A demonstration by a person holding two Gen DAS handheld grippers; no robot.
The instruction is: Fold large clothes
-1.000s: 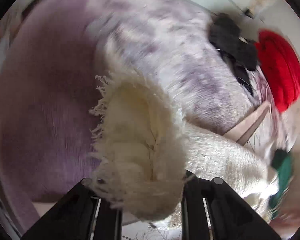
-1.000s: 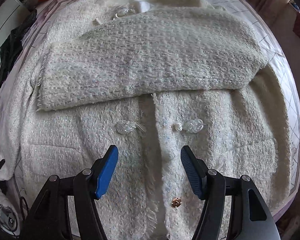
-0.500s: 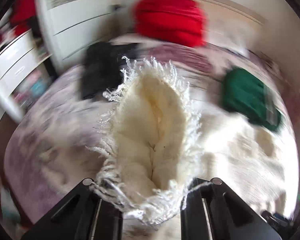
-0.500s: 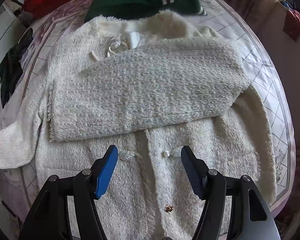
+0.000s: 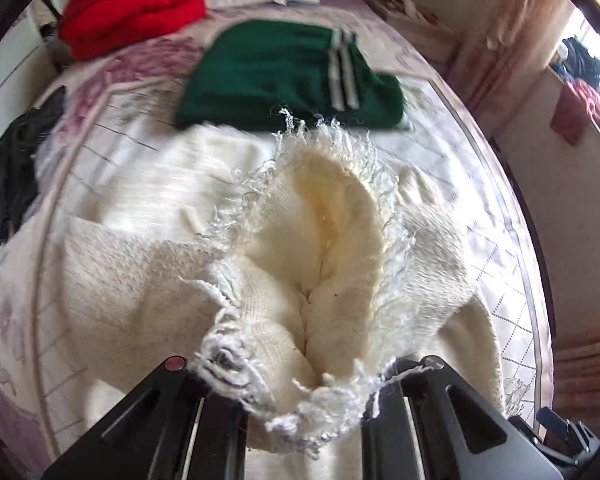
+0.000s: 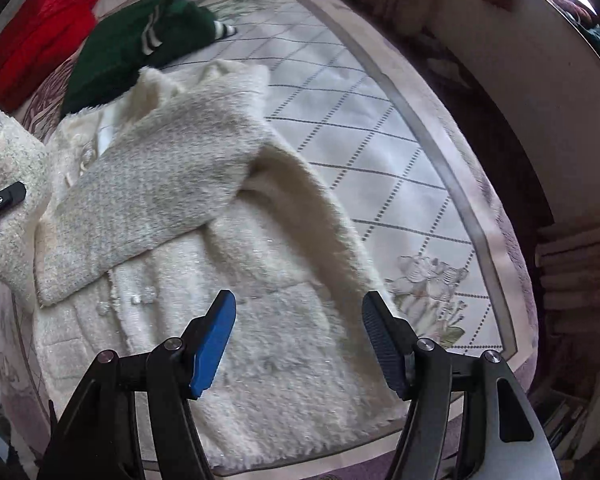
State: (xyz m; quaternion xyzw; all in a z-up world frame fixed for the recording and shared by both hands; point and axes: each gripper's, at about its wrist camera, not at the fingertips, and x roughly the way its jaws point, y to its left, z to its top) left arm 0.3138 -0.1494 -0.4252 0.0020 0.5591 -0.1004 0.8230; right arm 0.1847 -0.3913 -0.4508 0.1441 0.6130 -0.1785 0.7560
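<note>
Two grippers up, both pointing steeply down at the bed. My left gripper is clamped tight on the fringed cuff of the cream tweed jacket's sleeve; the cuff bunches up between the fingers and fills the middle of the left wrist view, raised off the bed. In the right wrist view that same cuff shows at the left edge with the left gripper's black tip on it.

My right gripper hangs with its blue pads spread wide, nothing between them, above the jacket's lower front.

Cream tweed jacket lies flat, front up, on the quilted bedspread, its hem toward the near edge of the bed. Other sleeve is folded across the chest, over the row of clear knot buttons.

Beyond the collar, toward the far edge of the bed, a folded green garment with white stripes. Past it, at the far left corner, a red garment. Black garment on the left edge of the bed.
</note>
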